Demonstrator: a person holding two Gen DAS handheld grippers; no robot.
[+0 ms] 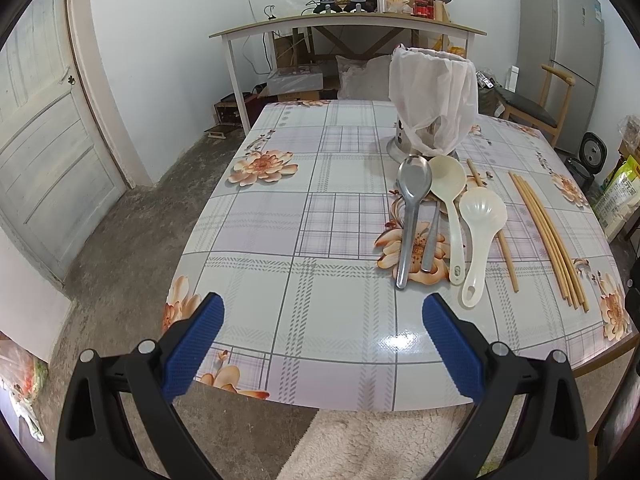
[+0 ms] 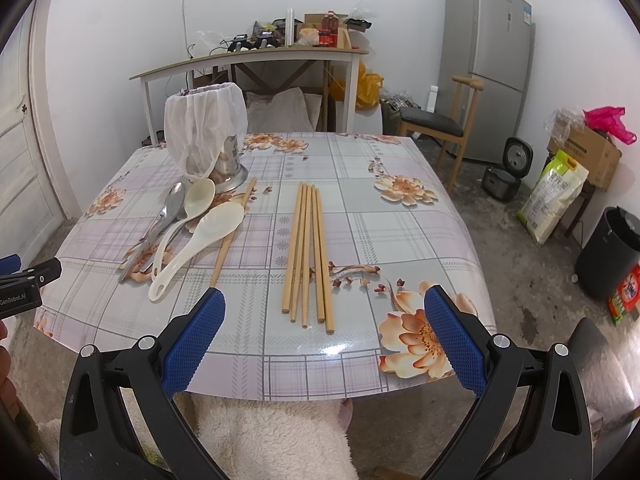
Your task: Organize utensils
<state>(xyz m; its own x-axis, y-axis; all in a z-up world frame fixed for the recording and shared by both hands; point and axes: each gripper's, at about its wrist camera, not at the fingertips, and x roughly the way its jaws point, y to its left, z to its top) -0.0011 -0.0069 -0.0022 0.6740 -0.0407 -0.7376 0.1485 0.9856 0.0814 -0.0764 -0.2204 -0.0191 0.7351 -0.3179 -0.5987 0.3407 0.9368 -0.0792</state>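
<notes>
Left gripper (image 1: 323, 316): it is held above the near edge of the table, with the jaws spread wide and nothing between them. It is aimed at the spoons, which are seen ahead and a little to its right.

Right gripper (image 2: 325, 312): it is also opened wide and nothing is held in it. It is kept over the near edge, and the near ends of the chopsticks are seen between its blue pads (image 2: 192, 344), so a grasp of them is probably prepared.

Chopsticks (image 2: 308, 252): five wooden sticks are laid side by side, close together, near the middle of the table and pointing at the near edge. One single chopstick (image 2: 234, 232) is laid apart, partly under the spoons.

Metal spoon (image 1: 412, 208): it is laid with the bowl toward the holder and the handle toward the near edge. A second metal handle (image 1: 431, 240) is seen just beside it; what it belongs to cannot be told.

Plastic spoons (image 1: 476, 236): two cream spoons are laid beside the metal one, with their handles turned to the near edge, so they can be reached easily.

Utensil holder (image 1: 404, 140): a metal cup is stood toward the far edge, just behind the spoon bowls. A white bag (image 1: 434, 92) is stretched over it, maybe as a lining or a dust cover.

Table (image 1: 280, 240): it is covered by a glossy checked cloth with flowers.

Progress: nothing seems sorted yet; all utensils lie outside the holder.
</notes>
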